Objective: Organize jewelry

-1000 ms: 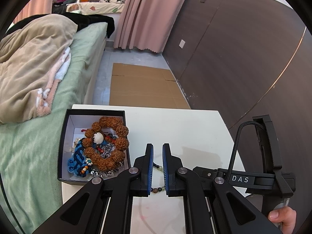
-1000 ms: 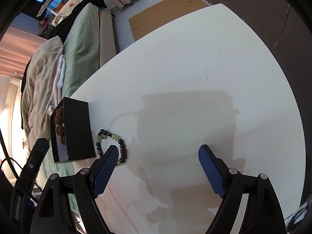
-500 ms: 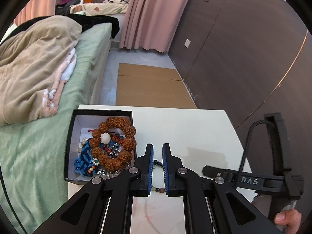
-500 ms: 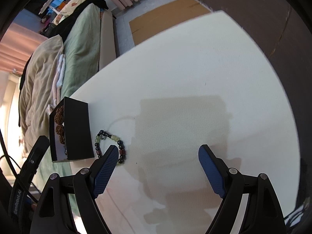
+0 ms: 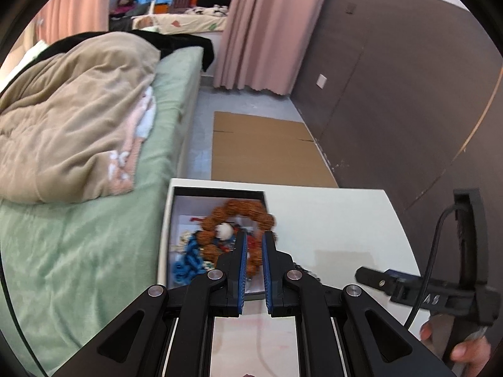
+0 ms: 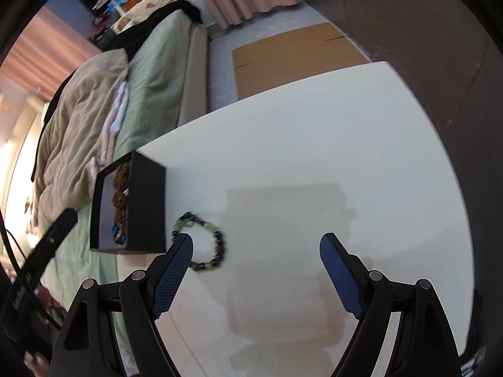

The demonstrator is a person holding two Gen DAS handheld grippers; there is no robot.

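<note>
A black jewelry box (image 5: 217, 191) sits at the left edge of the white table (image 5: 330, 220). It holds a brown seed-bead bracelet (image 5: 239, 210), a blue knotted cord (image 5: 188, 260) and other pieces. The box also shows side-on in the right wrist view (image 6: 144, 207). A bracelet of dark and green beads (image 6: 217, 242) lies on the table just right of the box. My left gripper (image 5: 252, 245) is shut and empty, above the box's near right corner. My right gripper (image 6: 256, 245) is open and empty; its left finger (image 6: 176, 260) is next to the beaded bracelet.
A bed with a green sheet (image 5: 94, 235) and a beige blanket (image 5: 69, 119) lies left of the table. Flat cardboard (image 5: 267, 147) lies on the floor beyond. A dark wall (image 5: 393, 94) stands on the right. The right gripper's body (image 5: 440, 295) shows in the left wrist view.
My left gripper has moved left, from over the beaded bracelet to over the box's corner. My right gripper has drawn closer to the beaded bracelet and the box.
</note>
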